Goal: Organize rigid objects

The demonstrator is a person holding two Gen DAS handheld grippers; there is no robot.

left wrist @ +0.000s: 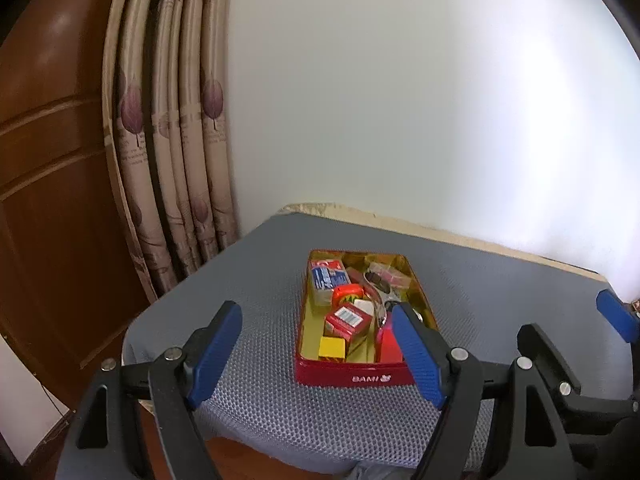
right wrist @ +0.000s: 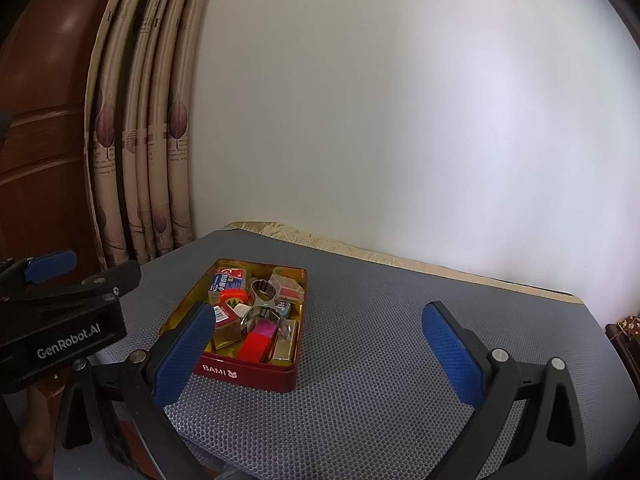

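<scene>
A red tin (left wrist: 352,376) marked BAMI with a gold inside lies on the grey mesh pad; it also shows in the right wrist view (right wrist: 248,372). It holds several small things: a blue and red carton (left wrist: 326,276), a red box (left wrist: 347,320), a yellow cube (left wrist: 331,347), a metal piece (right wrist: 262,304), a red block (right wrist: 256,344). My left gripper (left wrist: 316,344) is open and empty, hovering near the tin's front. My right gripper (right wrist: 316,344) is open and empty, to the right of the tin.
The grey mesh pad (right wrist: 400,360) covers a table against a white wall. A patterned curtain (left wrist: 172,140) and a brown wooden door (left wrist: 48,160) stand at the left. The right gripper's fingers (left wrist: 538,354) show in the left wrist view.
</scene>
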